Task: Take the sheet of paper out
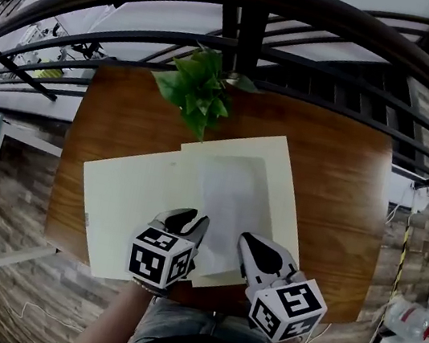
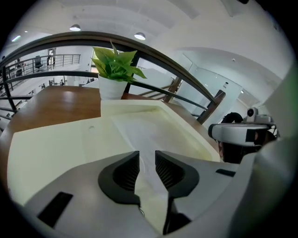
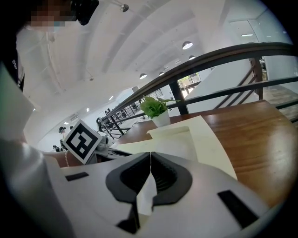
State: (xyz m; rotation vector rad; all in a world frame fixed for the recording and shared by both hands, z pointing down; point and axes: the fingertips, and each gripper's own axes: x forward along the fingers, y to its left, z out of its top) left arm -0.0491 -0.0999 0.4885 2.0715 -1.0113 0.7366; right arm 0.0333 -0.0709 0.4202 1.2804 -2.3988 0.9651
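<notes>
A white sheet of paper (image 1: 230, 198) lies on an open cream folder (image 1: 123, 204) on the wooden table (image 1: 342, 188). My right gripper (image 1: 257, 249) is at the sheet's near right corner. In the right gripper view its jaws (image 3: 150, 169) are shut on the sheet (image 3: 145, 195), and a strip of paper sticks out behind the pads. My left gripper (image 1: 184, 220) is at the sheet's near left edge. Its jaws (image 2: 147, 165) stand a narrow gap apart, with the sheet (image 2: 144, 135) showing through the gap.
A potted green plant (image 1: 199, 91) stands at the table's far edge, just beyond the folder. A dark metal railing (image 1: 247, 25) runs behind the table. The table's near edge is right by both grippers. A person's forearms reach in from below.
</notes>
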